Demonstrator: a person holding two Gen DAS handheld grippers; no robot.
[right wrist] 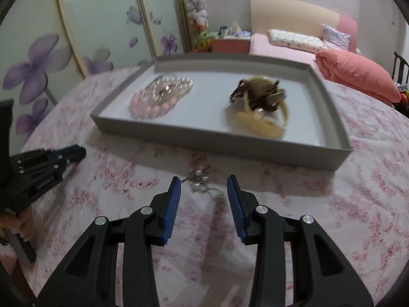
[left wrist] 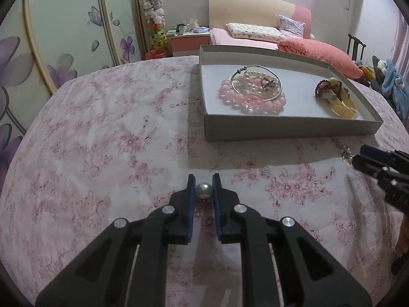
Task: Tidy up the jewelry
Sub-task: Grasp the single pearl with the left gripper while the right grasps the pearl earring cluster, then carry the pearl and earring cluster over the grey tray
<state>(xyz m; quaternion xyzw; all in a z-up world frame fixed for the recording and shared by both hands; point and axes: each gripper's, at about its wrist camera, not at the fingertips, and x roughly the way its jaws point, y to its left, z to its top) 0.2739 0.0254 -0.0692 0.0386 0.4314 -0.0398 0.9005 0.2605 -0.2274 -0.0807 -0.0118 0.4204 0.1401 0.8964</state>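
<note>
Left claw grips a pearl earring; right claw gapes before a beaded earring.

Bedroom surroundings, both wrist views
Floral pink tablecloth covers the work surface; behind it a bed with patterned pillow and coral duvet; wardrobe doors with purple flowers; nightstand; stacked plush toys; dark chair at right

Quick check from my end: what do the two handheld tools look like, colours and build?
Both match: the left tool and right tool are matte black plastic linkages with round silver pivot pins and flat blue ribbed pads on the fingers. Small pale lettering on the left tool's side is unreadable. No cables or sleeves show.
</note>
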